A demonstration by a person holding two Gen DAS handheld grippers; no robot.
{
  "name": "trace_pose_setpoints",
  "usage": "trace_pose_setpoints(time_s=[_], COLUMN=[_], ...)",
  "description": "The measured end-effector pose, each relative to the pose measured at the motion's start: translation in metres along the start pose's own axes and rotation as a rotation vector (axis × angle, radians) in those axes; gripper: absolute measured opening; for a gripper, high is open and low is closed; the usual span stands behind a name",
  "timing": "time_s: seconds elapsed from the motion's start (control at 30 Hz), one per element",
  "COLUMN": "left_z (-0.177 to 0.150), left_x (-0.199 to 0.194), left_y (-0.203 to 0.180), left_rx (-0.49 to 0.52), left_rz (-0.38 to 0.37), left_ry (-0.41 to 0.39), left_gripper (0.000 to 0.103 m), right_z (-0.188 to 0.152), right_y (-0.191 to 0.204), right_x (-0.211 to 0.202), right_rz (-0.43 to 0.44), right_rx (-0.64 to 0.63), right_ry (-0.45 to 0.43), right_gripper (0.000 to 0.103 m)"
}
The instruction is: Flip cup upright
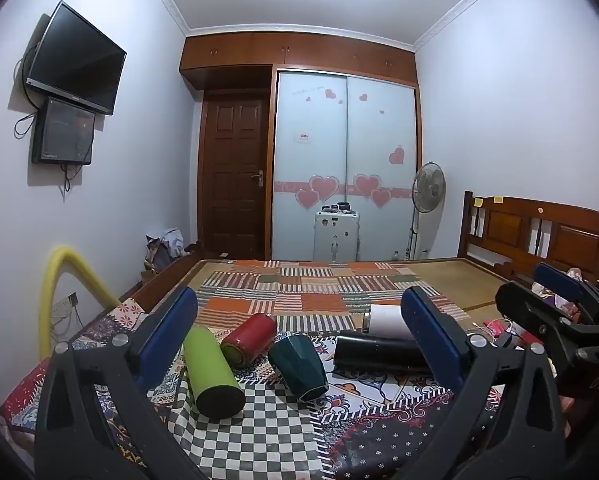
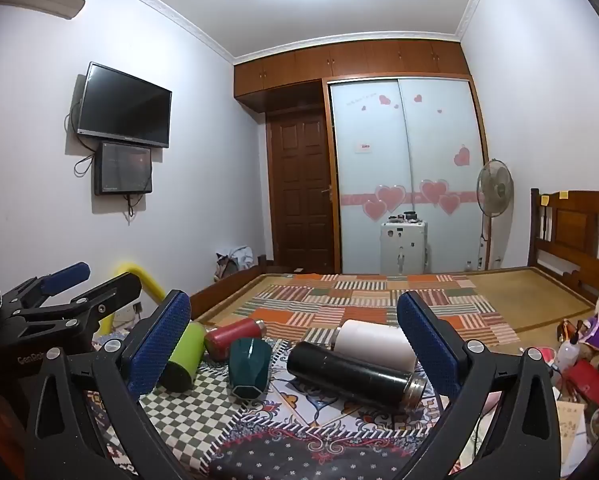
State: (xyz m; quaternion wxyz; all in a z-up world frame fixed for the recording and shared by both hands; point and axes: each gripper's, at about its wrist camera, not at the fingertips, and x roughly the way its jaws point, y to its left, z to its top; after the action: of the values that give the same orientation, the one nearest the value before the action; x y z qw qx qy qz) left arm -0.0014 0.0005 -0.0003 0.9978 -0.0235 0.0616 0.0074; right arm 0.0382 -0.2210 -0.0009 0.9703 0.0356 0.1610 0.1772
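Patterned bedding (image 1: 259, 432) carries five toppled vessels: teal cup (image 1: 299, 366) lies between red bottle (image 1: 249, 338) and black flask (image 1: 379, 354), beside green bottle (image 1: 211, 372), white cup (image 1: 387, 322); left gripper (image 1: 299, 340) and right gripper (image 2: 295, 340) hang spread, empty

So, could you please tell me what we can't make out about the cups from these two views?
- White cup: left wrist view, its right end is behind the left gripper's blue finger pad.
- Black flask: same view, same pad covers its right end.
- Green cup: right wrist view, partly behind the right gripper's left pad.
- Teal cup: its opening faces away in both views.
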Motion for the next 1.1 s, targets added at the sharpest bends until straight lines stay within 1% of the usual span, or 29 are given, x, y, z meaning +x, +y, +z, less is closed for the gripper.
trace_pose_setpoints(time_s=[0.3, 0.77, 1.1], left_z=[0.0044, 0.0024, 0.0032], left_x=[0.0018, 0.0053, 0.0023], left_y=[-0.0012, -0.0010, -0.0005], left_rx=[-0.006, -0.002, 0.003], left_rz=[-0.009, -0.017, -0.013], left_ry=[0.017, 0.019, 0.005], left_gripper=[0.103, 0.103, 0.103], right_z=[-0.0001, 0.0016, 0.0006], right_y=[0.0005, 0.0027, 0.0049], right_x=[0.0002, -0.0006, 0.0016], right_rz=[0.001, 0.004, 0.003], right_rx=[0.001, 0.005, 0.007], right_ry=[0.004, 0.006, 0.006], right_gripper=[0.103, 0.103, 0.103])
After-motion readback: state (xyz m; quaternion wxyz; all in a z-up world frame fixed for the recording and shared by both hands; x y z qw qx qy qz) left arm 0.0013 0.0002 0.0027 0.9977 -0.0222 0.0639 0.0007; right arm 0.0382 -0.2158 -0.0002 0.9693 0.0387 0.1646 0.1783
